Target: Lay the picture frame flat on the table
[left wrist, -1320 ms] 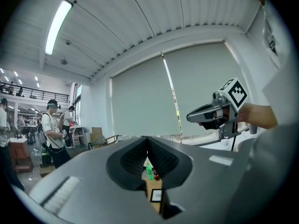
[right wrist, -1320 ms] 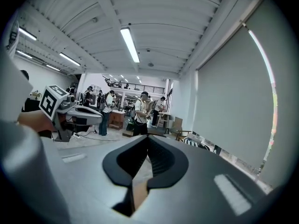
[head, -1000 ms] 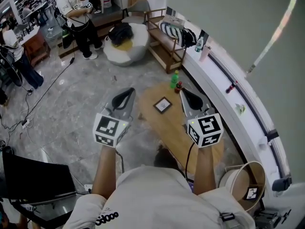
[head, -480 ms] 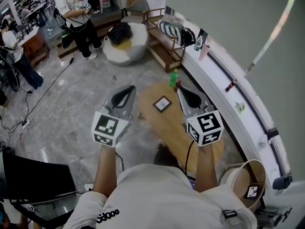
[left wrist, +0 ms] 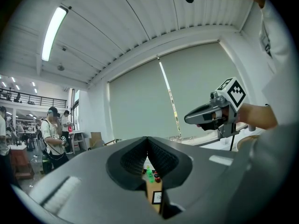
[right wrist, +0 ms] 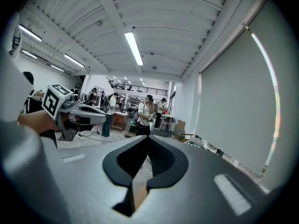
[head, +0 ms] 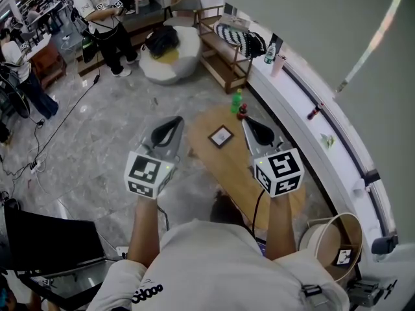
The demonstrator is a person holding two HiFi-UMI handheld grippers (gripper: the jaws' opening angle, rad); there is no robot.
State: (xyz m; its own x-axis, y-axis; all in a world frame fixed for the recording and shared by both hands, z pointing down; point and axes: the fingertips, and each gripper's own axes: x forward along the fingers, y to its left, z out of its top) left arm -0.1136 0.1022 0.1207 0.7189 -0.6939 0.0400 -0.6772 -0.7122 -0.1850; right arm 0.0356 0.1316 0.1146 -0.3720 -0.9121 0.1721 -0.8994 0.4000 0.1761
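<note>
Left gripper [left wrist: 147,140], jaws together; picture frame [left wrist: 157,197] beyond

You have no readable text here: the black lettering [head: 144,295] on your white shirt [head: 214,264], near left, is too distorted to read.

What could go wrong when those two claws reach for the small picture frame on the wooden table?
The green bottle and a small dark bottle stand just beyond the picture frame; an overlong reach could topple them. The left claw and right claw are both shut and empty; unless they open first, they may only shove the frame along the table.
</note>
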